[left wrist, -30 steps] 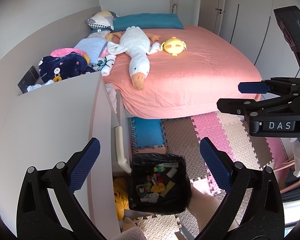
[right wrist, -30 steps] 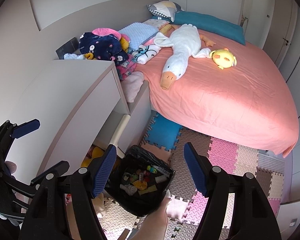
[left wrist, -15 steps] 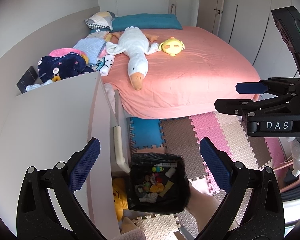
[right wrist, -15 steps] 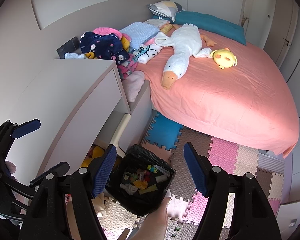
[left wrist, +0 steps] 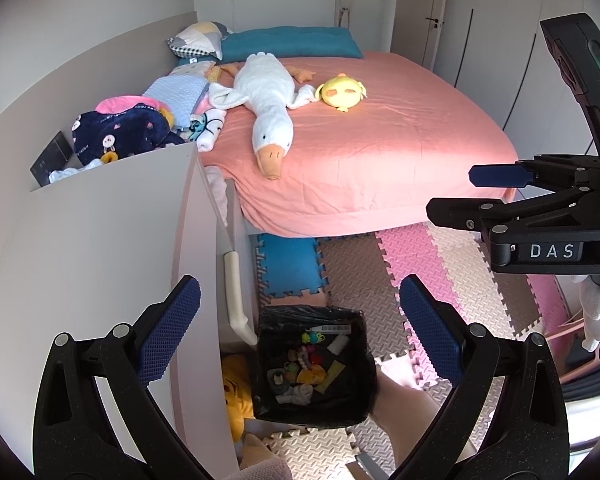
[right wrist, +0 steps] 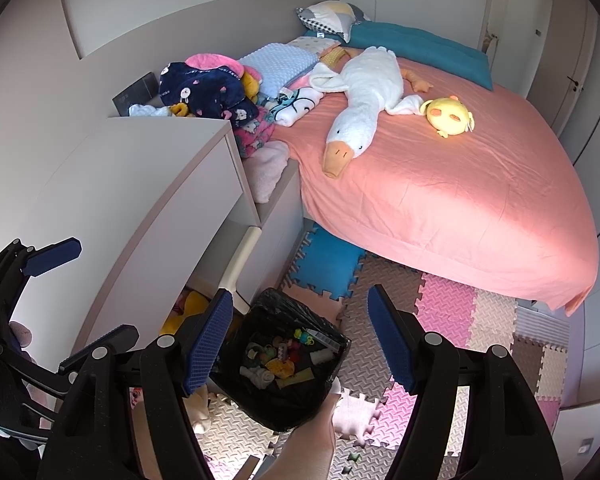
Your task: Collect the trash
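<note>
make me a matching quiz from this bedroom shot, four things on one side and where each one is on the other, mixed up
Things:
1. goose plush
2. trash bin
3. teal pillow
4. blue foam tile

Places:
A. head of the bed
B. floor at the bed's edge
C. stretched along the pink sheet
D. floor beside the white cabinet

Pairs: 1-C, 2-D, 3-A, 4-B
</note>
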Demonstrator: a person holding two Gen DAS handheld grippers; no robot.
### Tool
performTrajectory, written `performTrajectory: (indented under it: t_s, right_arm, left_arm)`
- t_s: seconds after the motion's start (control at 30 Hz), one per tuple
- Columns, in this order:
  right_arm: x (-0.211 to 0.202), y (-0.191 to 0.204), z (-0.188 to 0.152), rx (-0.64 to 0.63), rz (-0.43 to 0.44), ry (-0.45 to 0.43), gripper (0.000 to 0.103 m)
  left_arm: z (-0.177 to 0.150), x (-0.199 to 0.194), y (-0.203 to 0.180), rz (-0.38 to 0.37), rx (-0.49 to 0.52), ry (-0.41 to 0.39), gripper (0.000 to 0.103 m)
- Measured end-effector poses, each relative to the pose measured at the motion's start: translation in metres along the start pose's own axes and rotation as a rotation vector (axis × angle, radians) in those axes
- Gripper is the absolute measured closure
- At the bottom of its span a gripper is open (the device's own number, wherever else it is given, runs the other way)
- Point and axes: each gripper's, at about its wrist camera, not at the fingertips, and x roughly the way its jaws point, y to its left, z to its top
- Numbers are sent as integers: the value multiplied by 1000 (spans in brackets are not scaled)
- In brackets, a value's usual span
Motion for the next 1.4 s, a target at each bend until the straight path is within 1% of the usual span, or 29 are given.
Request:
performTrajectory:
  t_s: [0.53,0.67,0.93,1.07,1.4]
  right_arm:
    - [2,5,-2,-11,-1,4,32]
    - [2,5,-2,-11,-1,4,32]
    - [3,4,-2,-11,0,7,32]
    - [5,3,-3,-10,0,11,32]
    - [6,2,-2,-11,1,13,32]
  left_arm:
    - [1,2,2,-1,-5,8,7]
    - [1,3,3,-15,-9,11,7]
    - [-2,6,4,-3,-15,1,7]
    - [-2,6,5,16,-21,-12,7]
    - [-2,10,10,13,-32,19,7]
